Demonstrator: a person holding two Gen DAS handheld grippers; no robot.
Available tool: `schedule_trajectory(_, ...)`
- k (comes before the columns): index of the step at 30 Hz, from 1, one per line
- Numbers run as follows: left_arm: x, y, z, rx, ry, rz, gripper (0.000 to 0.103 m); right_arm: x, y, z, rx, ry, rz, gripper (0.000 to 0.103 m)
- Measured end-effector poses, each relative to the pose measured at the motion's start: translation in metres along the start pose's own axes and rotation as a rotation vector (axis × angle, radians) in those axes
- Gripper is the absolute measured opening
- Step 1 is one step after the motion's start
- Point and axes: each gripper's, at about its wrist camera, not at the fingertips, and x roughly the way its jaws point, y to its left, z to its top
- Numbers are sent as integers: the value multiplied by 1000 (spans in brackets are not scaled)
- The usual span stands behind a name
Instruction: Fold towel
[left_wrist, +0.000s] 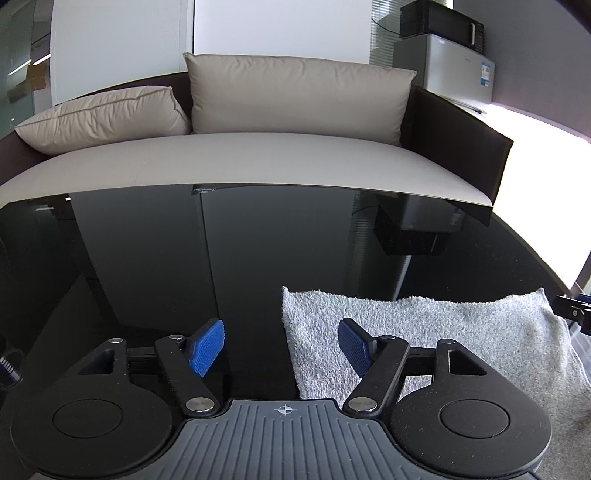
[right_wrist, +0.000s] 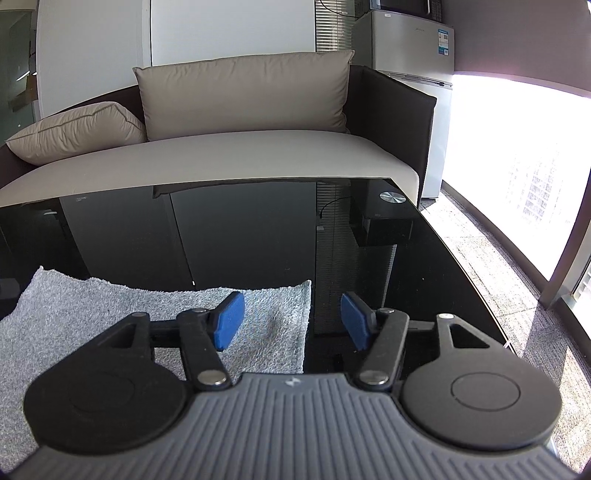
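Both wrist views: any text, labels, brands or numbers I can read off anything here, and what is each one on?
Nothing reads clearly.
Sticker on the fridge: blue and white energy-style label, print too small.
Fridge top edge: small badge, blurred.
Mark on the black glass table near its far edge: tiny, mirrored, illegible.
Microwave: no legible text.

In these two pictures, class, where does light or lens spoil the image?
Left wrist view: the fisheye bows the sofa seat, and the black glass table mirrors the room. Right wrist view: the window is blown out white, while the towel stays sharp and evenly lit.
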Motion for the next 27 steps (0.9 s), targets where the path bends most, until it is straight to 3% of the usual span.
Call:
schedule_trajectory(5,-4,-2,-4,9,7,-10,79,-4,1,-3,-1,-1,6,72)
schedule_trajectory(9,-8,-5,-9,27,11,-14,88,-7,2,-5,-5,4,10,73)
schedule_trajectory(15,-19,-9,-16,43,0,-13,102,-18,2,-12,-3,5,20,86)
schedule_trajectory(27,-62,-6,-46,24,16,-52,102,-56,2,-35,-30,24,25,94)
